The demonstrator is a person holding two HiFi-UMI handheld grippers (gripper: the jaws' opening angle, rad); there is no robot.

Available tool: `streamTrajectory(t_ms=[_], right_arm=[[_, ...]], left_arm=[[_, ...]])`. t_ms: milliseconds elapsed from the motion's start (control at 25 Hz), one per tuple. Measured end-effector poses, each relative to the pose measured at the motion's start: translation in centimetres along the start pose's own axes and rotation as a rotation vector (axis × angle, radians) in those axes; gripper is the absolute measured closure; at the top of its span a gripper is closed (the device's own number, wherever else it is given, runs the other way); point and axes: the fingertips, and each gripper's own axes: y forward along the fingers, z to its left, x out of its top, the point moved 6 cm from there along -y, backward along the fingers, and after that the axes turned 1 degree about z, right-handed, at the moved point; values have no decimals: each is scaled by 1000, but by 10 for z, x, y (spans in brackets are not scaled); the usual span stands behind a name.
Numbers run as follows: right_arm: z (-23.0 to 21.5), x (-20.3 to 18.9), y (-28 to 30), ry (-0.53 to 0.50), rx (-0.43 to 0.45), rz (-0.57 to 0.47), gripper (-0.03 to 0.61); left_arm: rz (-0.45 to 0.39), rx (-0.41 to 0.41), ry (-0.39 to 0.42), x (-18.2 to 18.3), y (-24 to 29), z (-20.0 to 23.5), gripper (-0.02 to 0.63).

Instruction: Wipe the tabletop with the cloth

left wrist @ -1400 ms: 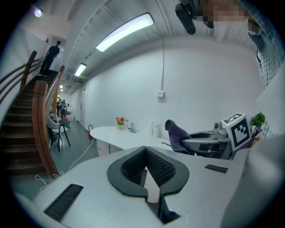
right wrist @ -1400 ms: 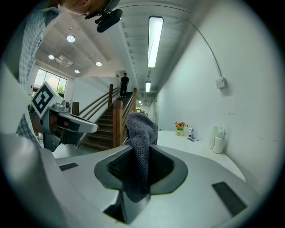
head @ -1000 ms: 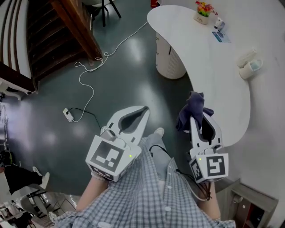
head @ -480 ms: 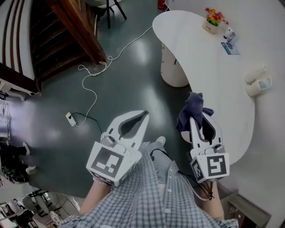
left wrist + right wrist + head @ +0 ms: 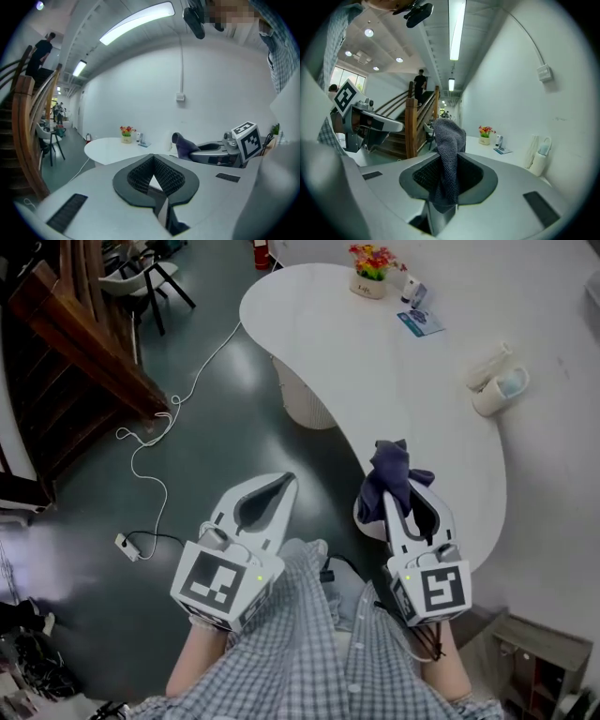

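Note:
A dark blue-grey cloth (image 5: 390,469) sticks up out of my right gripper (image 5: 410,493), which is shut on it just over the near edge of the white curved table (image 5: 375,371). In the right gripper view the cloth (image 5: 449,150) hangs pinched between the pads, with the tabletop (image 5: 508,157) beyond. My left gripper (image 5: 284,481) is over the dark floor to the left of the table, its tips together with nothing in them. From the left gripper view the shut left gripper (image 5: 152,159) points toward the table (image 5: 110,147), and the cloth (image 5: 183,144) shows at right.
On the table stand a flower pot (image 5: 372,259), a blue card (image 5: 420,322) and a white cup-like holder (image 5: 497,390). A ribbed white pedestal (image 5: 300,404) carries the table. A white cable (image 5: 155,442) lies on the floor near a wooden staircase (image 5: 84,343).
The view has swung so the table sits further left and nearer. Both grippers keep their pose, and the cloth stays pinched in the right one.

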Motion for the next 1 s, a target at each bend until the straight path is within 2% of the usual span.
streamTrajectory(t_ms=[160,360,600,760,1000], right_arm=[[-24,-9,-7,31,-93,21,491],[-52,-10,5,73,-148,40,491],[-60,-17,26,88,-166,47,491],[-68,-12,65,109,-171,52,491],[-63,-1,124,129,-160,77,491]], left_arm=[[-6,-79,30,9,32,-6,609],[-1,-126,47,27,71,0,609],[13,-148,63,26,96,14,609],[18,-166,98,43,122,42,609],[39,-211,110,62,162,86,609]])
